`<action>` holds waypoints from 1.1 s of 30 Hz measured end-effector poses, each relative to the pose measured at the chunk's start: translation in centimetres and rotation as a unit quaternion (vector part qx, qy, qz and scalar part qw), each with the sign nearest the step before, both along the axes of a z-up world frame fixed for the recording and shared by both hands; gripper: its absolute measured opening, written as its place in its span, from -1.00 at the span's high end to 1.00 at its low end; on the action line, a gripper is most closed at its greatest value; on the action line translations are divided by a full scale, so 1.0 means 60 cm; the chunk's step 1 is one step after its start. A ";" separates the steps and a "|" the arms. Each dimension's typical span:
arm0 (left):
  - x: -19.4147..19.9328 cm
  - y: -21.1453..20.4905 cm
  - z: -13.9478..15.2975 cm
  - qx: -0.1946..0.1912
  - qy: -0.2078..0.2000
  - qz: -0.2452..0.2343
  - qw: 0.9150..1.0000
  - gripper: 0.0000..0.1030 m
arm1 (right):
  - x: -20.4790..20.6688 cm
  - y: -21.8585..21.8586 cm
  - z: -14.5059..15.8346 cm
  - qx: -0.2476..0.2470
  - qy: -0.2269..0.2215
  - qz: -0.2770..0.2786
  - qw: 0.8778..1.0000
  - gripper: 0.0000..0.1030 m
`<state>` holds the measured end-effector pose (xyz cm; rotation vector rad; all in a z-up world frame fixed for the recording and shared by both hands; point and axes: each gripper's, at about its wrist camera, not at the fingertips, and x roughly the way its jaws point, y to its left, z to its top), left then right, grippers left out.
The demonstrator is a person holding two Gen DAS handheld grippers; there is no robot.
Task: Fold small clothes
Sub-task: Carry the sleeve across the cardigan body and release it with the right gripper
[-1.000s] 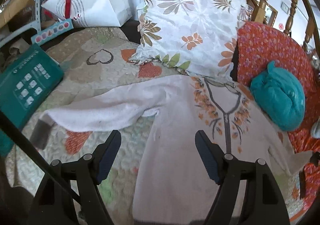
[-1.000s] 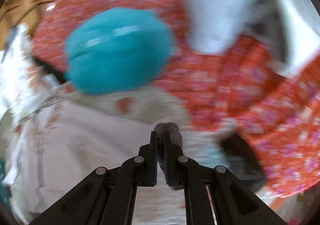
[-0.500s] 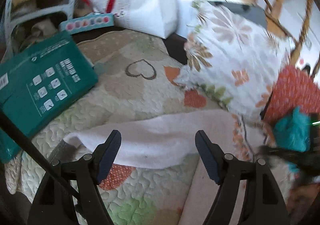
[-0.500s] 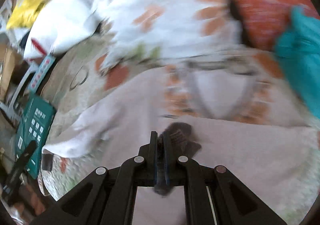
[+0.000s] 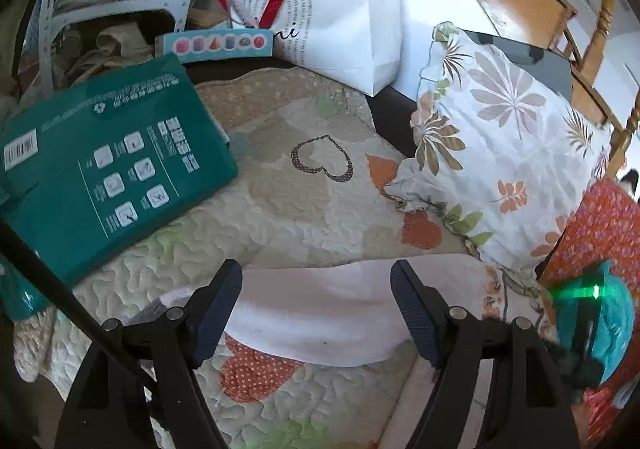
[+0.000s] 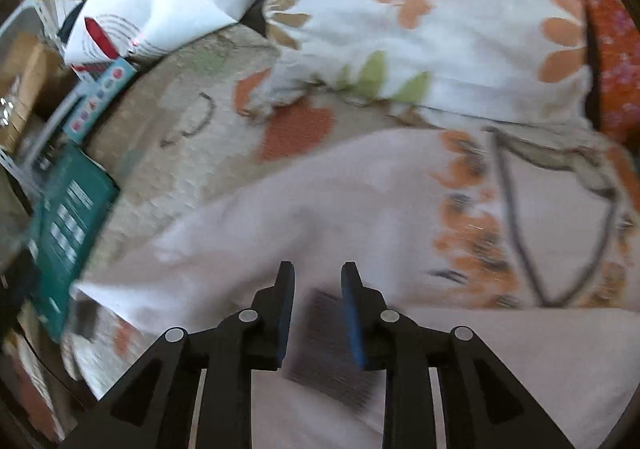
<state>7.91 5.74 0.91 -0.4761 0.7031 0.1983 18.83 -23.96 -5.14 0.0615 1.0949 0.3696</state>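
A pale pink sweater (image 6: 320, 209) with orange flower embroidery at the neck lies on a quilted bedspread (image 5: 280, 209). Its left sleeve (image 5: 320, 313) stretches out sideways and ends in a grey cuff (image 5: 156, 309). My left gripper (image 5: 316, 273) hovers open over that sleeve, one finger on each side of it. My right gripper (image 6: 318, 273) points down at the sweater's body and its jaws are opening. The other sleeve's grey cuff (image 6: 332, 349) lies between them on the pink fabric, with the pads off it.
A green box (image 5: 100, 177) rests on the quilt's left side. Behind it stand a white paper bag (image 5: 332, 17) and shelving. A floral pillow (image 5: 500, 153), red flowered fabric (image 5: 608, 225) and a teal cushion (image 5: 616, 329) crowd the right.
My right gripper swept the grey cuff from the right side across onto the sweater's body, and its jaws have parted. My left gripper slid left along the outstretched sleeve, still open.
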 end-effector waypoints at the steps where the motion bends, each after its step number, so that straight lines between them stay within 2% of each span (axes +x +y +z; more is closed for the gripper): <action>1: 0.001 -0.001 -0.002 -0.006 0.002 -0.001 1.000 -0.47 | -0.009 -0.019 -0.001 -0.013 0.003 -0.003 1.000 0.42; 4: 0.007 -0.012 -0.006 -0.012 0.007 -0.007 1.000 -0.48 | -0.033 -0.052 -0.016 -0.026 0.019 0.001 0.999 0.15; 6: 0.009 -0.027 -0.005 -0.001 0.008 -0.013 1.000 -0.48 | -0.050 -0.057 -0.028 -0.008 0.029 0.006 1.000 0.11; 9: 0.013 -0.045 -0.003 0.019 0.005 -0.019 1.000 -0.48 | -0.070 -0.033 -0.036 0.010 0.030 0.026 0.999 -0.07; 12: 0.016 -0.052 -0.002 0.030 0.006 -0.021 0.999 -0.48 | -0.070 0.019 -0.061 -0.042 0.014 0.049 0.998 -0.11; 13: 0.017 -0.050 -0.002 0.033 0.007 -0.021 0.999 -0.48 | -0.066 0.032 -0.074 -0.068 0.012 0.047 0.997 0.04; 14: 0.018 -0.047 -0.002 0.034 0.007 -0.019 0.999 -0.48 | -0.061 0.038 -0.086 -0.088 0.013 0.040 0.995 0.81; 15: 0.018 -0.041 -0.002 0.034 0.009 -0.015 0.999 -0.48 | -0.059 0.038 -0.089 -0.090 0.012 0.032 0.995 0.87; 17: 0.016 -0.021 -0.001 0.031 0.010 0.002 0.999 -0.48 | -0.054 0.025 -0.076 -0.057 0.006 0.013 0.998 0.88; 19: 0.013 0.003 0.001 0.027 0.009 0.026 0.999 -0.48 | -0.042 0.027 -0.058 -0.046 -0.009 -0.003 0.999 0.88; 21: 0.007 0.039 0.002 0.018 0.013 0.058 0.998 -0.48 | -0.026 0.038 -0.050 -0.034 -0.005 -0.006 0.999 0.88; 23: -0.008 0.081 0.006 0.006 0.007 0.099 0.995 -0.48 | -0.014 0.061 -0.048 -0.047 0.007 -0.005 0.999 0.79; 25: -0.032 0.134 0.013 -0.001 -0.003 0.151 0.989 -0.48 | -0.031 0.084 -0.027 -0.051 -0.021 -0.009 0.998 0.75; 28: -0.082 0.211 0.019 -0.008 -0.014 0.237 0.971 -0.48 | -0.072 0.153 0.000 0.000 -0.031 0.058 0.998 0.25; 31: -0.146 0.285 0.021 -0.031 -0.034 0.316 0.948 -0.48 | -0.102 0.243 0.005 0.059 -0.006 0.133 0.989 0.18; 33: -0.178 0.314 0.025 -0.028 -0.040 0.353 0.934 -0.48 | -0.125 0.310 0.001 0.096 0.017 0.174 0.980 -0.01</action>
